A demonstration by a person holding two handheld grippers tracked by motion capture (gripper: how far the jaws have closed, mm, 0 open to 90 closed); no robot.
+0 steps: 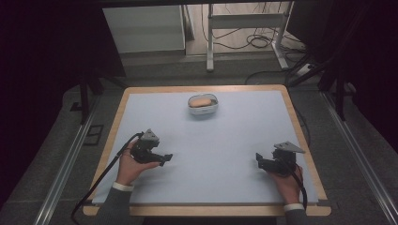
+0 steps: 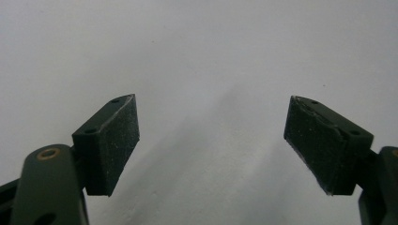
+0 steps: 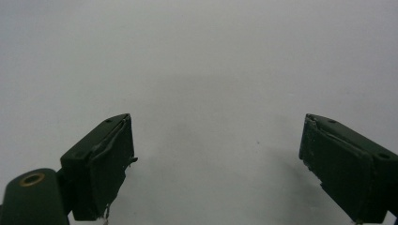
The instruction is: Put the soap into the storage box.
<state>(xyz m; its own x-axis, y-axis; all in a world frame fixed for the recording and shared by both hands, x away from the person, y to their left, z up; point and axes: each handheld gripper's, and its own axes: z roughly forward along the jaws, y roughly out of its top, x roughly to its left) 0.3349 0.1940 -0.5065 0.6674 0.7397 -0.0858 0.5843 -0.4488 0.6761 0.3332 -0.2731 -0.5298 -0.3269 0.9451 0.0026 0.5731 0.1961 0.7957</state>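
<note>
Both grippers wide open, L gripper [image 1: 165,158] & R gripper [image 1: 259,160] well apart from bowl [image 1: 203,105] w/ bread roll [image 1: 202,101], far table edge

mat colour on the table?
Pale blue-grey mat, plain, over a light wood table; shows best in the high view.

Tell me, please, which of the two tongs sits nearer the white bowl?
The left tongs: they lie closer to the white bowl holding a tan bun than the right tongs.
</note>
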